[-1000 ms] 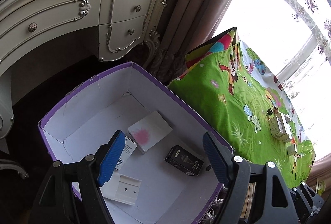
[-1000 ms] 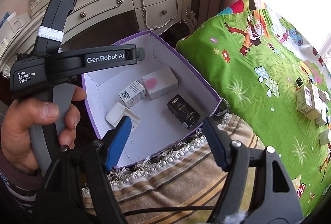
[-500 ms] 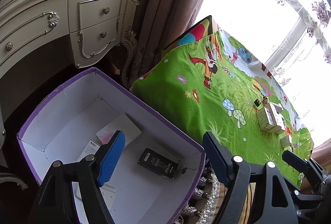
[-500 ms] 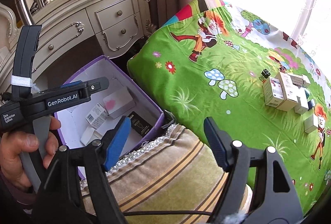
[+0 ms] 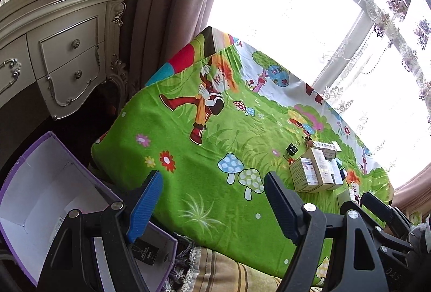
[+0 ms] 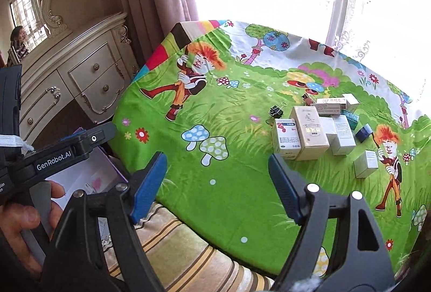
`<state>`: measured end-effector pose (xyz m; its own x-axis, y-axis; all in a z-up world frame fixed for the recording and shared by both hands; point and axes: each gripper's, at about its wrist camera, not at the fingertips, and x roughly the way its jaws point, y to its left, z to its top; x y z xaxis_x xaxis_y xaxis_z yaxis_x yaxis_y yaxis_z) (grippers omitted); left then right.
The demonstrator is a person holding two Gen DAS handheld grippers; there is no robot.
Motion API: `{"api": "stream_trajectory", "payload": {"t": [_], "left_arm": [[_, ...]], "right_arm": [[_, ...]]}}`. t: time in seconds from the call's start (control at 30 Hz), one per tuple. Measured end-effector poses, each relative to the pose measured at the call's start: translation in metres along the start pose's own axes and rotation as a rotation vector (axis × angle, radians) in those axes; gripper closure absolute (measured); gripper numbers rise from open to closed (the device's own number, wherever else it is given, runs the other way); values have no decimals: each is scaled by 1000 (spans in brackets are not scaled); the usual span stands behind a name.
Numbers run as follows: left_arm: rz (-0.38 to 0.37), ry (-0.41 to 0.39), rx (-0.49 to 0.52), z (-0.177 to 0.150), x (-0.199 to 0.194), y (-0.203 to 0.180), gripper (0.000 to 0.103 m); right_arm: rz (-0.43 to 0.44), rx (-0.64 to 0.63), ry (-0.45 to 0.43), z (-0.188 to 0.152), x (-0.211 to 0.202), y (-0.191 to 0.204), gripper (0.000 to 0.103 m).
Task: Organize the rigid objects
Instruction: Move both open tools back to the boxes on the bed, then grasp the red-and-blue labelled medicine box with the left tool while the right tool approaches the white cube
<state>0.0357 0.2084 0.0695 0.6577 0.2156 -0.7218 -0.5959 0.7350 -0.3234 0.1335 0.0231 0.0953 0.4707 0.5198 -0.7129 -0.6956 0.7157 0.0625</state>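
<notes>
Both tongs stand released and empty: the left tongs (image 5: 212, 205) over the near edge of the counter (image 5: 188, 157), the right tongs (image 6: 216, 187), whose jaws have just been opening, likewise. Smooth cartoon-printed green cloth lies bare between them and the cardboard boxes (image 6: 309, 133) clustered toward the far right corner. A purple-rimmed white storage box (image 5: 51, 184) sits below the left edge.

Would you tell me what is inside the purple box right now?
Inside the purple box, a black carton lies at the near corner; the left gripper covers most of the floor, so anything else is hidden.
</notes>
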Motion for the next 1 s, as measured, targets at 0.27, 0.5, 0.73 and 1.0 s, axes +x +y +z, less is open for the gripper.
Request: {"api": "stream_trajectory", "payload": {"t": [0.27, 0.5, 0.73, 1.0], "left_arm": [[-38, 14, 45, 20, 32, -59, 25], [-54, 58, 82, 26, 67, -102, 25], [-46, 130, 121, 22, 113, -135, 25], [-32, 233, 144, 7, 171, -161, 25]], "right_arm": [[-94, 123, -28, 17, 3, -73, 23], [-184, 237, -28, 21, 12, -140, 23], [-265, 301, 19, 3, 40, -192, 22], [-316, 316, 68, -24, 70, -225, 22]]}}
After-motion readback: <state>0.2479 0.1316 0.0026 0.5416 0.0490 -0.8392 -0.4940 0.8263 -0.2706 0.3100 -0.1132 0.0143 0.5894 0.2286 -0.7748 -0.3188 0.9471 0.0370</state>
